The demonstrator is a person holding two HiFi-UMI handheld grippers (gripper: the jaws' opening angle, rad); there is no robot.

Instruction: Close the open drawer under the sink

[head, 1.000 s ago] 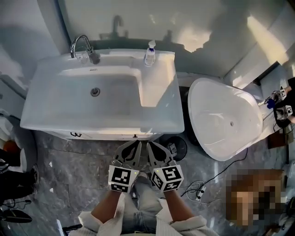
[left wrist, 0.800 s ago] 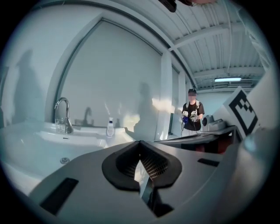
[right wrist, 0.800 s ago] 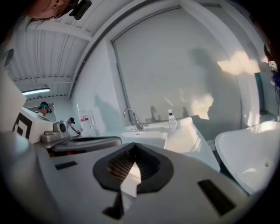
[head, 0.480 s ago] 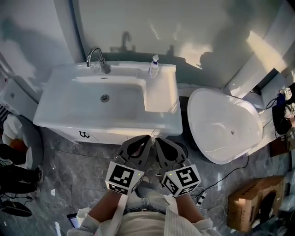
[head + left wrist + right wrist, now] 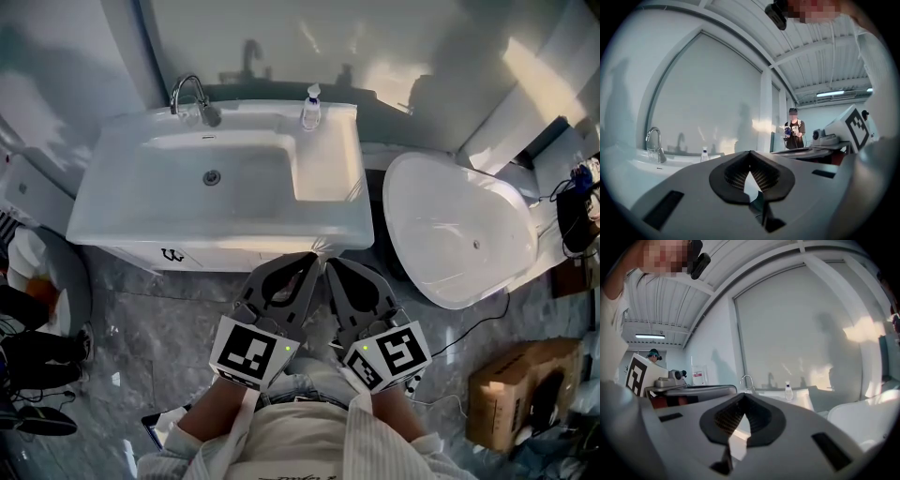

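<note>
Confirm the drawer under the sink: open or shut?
Looks shut: in the head view the cabinet front lies flat below the sink rim, nothing sticking out.

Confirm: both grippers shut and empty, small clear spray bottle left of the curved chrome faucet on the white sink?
Wrong side: the small clear spray bottle stands right of the curved chrome faucet on the white sink, per the head view. The left gripper and right gripper: shut, empty.

White drawer (image 5: 220,260), dark ornate handle (image 5: 172,254) at its left, shows just beneath the white sink (image 5: 234,234) rim.
</note>
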